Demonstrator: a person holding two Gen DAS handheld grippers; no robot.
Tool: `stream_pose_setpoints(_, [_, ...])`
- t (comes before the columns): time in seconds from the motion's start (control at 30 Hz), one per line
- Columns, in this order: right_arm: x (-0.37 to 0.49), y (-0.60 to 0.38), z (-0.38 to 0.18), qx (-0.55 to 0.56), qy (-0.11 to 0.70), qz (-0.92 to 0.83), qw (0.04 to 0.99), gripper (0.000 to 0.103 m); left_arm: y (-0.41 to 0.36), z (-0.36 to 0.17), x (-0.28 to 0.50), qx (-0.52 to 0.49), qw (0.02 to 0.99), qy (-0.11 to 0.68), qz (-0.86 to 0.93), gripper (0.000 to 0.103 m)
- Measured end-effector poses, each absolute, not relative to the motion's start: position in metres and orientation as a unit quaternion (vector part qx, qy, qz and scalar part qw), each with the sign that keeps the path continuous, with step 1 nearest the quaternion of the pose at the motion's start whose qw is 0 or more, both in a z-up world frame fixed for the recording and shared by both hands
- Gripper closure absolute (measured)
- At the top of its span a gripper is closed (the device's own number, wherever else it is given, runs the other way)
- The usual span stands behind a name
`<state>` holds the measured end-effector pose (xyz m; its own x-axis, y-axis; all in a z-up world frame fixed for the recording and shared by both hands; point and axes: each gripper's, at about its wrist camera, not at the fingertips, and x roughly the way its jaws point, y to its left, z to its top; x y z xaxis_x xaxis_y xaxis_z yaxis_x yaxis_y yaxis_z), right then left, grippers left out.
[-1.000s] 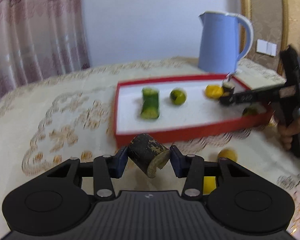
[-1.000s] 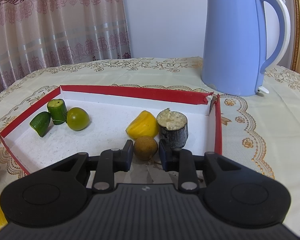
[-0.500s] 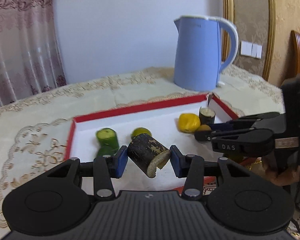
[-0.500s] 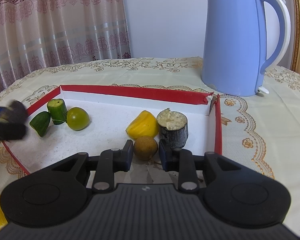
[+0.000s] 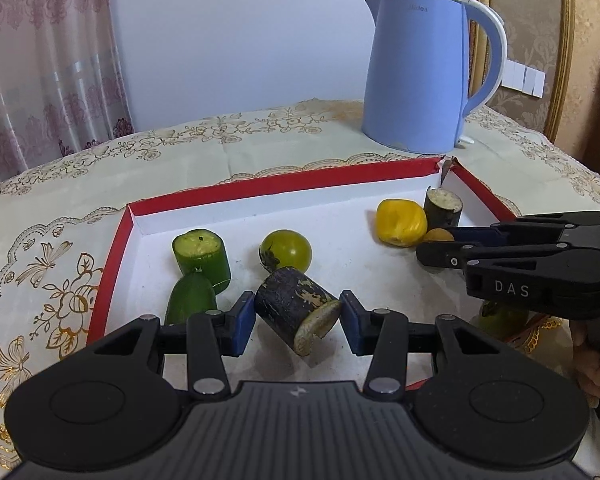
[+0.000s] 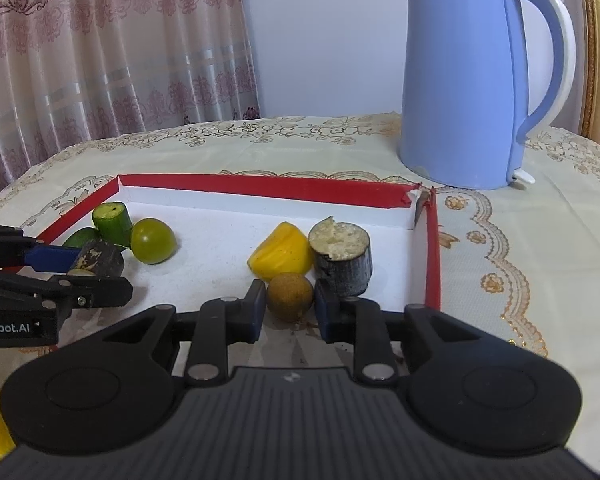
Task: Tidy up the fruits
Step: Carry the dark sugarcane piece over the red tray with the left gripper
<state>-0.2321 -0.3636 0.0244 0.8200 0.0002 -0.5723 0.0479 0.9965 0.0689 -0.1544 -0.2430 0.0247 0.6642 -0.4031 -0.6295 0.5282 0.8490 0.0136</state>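
— What do the tools look like?

— Both the left gripper [image 5: 298, 322] and the right gripper [image 6: 290, 307] are matte black plastic, with a ribbed grey-black centre panel bearing a small silver emblem, flanked by two round discs. Each finger arm carries silver screws and ends in a blue pad.

— Any lettering?

— White "DAS" on the right one's side, "Robot.AI" on the left one's. A bare hand [image 5: 590, 364] shows at the edge.

Dark sugarcane chunk [image 5: 296, 312] tilted, clamped above red-rimmed tray [image 5: 260, 190]. Inside: 2 cucumber pieces [image 5: 202, 258] touching, green tomato [image 5: 286, 250], yellow pepper piece [image 5: 400, 222], upright cane stub [image 5: 442, 206], brown longan [image 6: 290, 296].
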Motion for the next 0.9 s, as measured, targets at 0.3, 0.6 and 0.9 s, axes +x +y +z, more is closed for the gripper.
stream_pose_setpoints(0.3, [-0.236, -0.36, 0.026, 0.031, 0.294, 0.002, 0.955, 0.059, -0.246, 0.021, -0.149, 0.102, 0.905, 0.324, -0.254, 0.059])
stream_pose_setpoints(0.6, [-0.249, -0.357, 0.038, 0.011, 0.246, -0.011, 0.969, 0.02, -0.248, 0.019, -0.148, 0.103, 0.904, 0.327, -0.255, 0.059])
stream_pose_setpoints(0.9, [-0.251, -0.364, 0.042, 0.016, 0.226, -0.043, 0.973, 0.004, -0.25, 0.018, -0.145, 0.1, 0.905, 0.329, -0.251, 0.059])
